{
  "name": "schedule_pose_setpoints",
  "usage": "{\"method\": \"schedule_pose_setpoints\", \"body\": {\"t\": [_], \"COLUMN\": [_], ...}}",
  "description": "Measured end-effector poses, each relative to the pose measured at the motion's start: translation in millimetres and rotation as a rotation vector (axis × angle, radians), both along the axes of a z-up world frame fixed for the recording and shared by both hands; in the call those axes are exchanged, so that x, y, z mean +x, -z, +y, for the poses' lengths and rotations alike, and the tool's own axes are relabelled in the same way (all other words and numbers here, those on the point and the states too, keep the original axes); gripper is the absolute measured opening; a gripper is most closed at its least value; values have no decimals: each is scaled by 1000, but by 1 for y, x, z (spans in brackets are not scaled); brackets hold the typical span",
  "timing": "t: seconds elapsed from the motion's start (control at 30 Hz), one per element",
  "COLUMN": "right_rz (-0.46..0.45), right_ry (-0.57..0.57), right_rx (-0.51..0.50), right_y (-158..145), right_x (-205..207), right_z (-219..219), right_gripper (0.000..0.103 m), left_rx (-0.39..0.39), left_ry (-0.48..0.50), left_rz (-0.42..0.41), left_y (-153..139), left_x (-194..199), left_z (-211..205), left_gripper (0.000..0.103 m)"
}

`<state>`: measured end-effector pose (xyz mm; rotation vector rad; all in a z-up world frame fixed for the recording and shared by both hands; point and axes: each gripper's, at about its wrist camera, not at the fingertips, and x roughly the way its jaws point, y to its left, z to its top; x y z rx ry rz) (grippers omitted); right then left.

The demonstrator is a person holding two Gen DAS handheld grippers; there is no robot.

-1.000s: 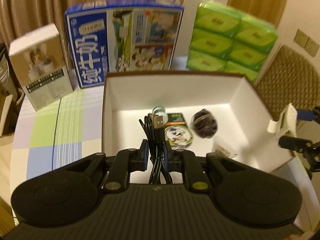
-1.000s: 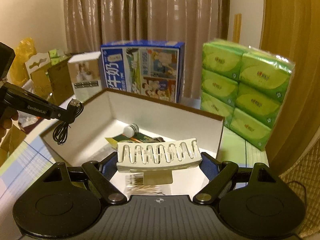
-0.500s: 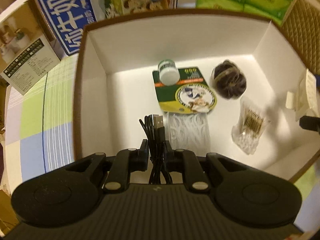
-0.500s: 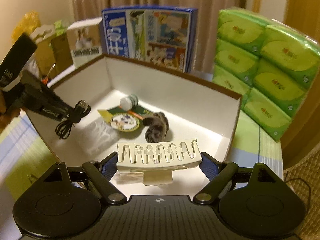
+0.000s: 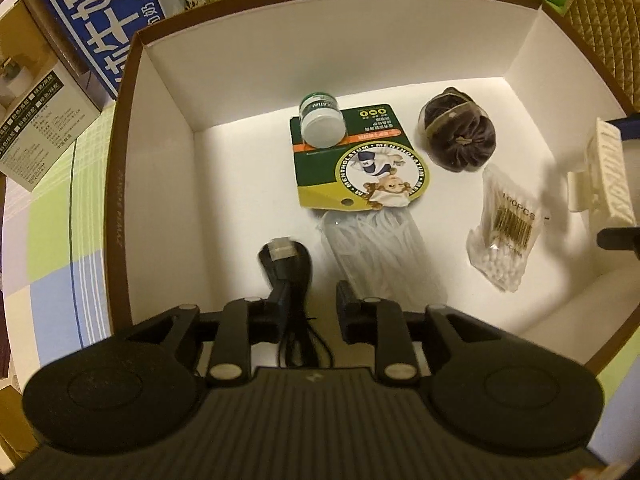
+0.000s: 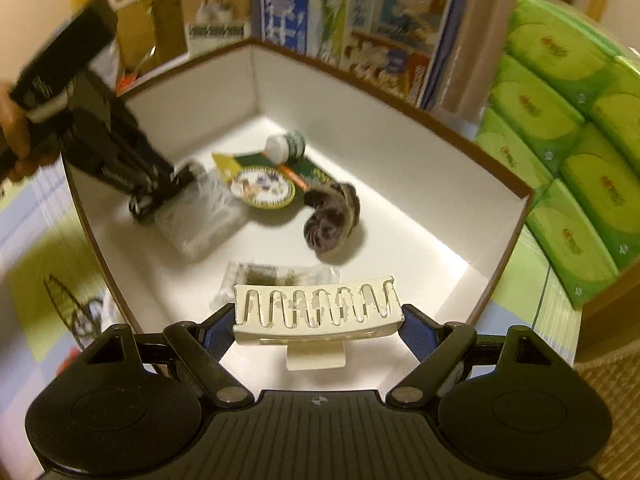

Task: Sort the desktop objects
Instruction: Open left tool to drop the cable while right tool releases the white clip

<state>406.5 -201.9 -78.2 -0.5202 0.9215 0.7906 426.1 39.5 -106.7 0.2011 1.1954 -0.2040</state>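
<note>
White box [image 5: 160, 92], brown-rimmed, is the landmark; all sorted items lie on its floor. Behind its far wall: blue milk carton [image 6: 360, 28] and green tissue packs [image 6: 568, 120]. Left gripper [image 5: 310, 300] hangs over the near-left part of the floor, jaws spread apart, holding nothing; the black USB cable [image 5: 286, 264] lies coiled between them, apparently let go. Cable looks light and floppy, best pinched across the bundled loops or at the stiff plug. Right gripper [image 6: 318, 320] sits at the right rim, pressed together on a cream hair claw clip [image 6: 316, 312], gripped end to end. Clip looks rigid, light, with thin teeth likely brittle; set down gently. Mid-floor: Mentholatum card [image 5: 360, 160], clear bag [image 5: 376, 240], dark scrunchie [image 5: 458, 132], cotton swab packet [image 5: 506, 232], and 1 small jar [image 5: 322, 122].
</note>
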Motion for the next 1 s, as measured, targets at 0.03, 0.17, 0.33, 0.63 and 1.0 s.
{"method": "schedule_pose_setpoints", "body": {"t": [0.03, 0.17, 0.33, 0.63, 1.0], "right_rz": [2, 36, 53, 33, -6], "right_ry": [-15, -55, -66, -56, -16], "right_rx": [-21, -99, -154, -161, -92], "right_y": [1, 4, 7, 5, -8], "right_x": [2, 8, 15, 8, -9], "right_z": [2, 10, 17, 17, 18], "right_gripper": [83, 83, 83, 98, 101], "left_rx": [-3, -25, -56, -88, -110], "left_ry": [-3, -4, -11, 0, -21], "left_rz": [-3, -25, -50, -81, -127], "left_y": [-1, -6, -15, -29, -51], "left_x": [0, -4, -8, -18, -32], "left_z": [0, -1, -1, -4, -7], "left_gripper": [26, 37, 43, 70, 87]}}
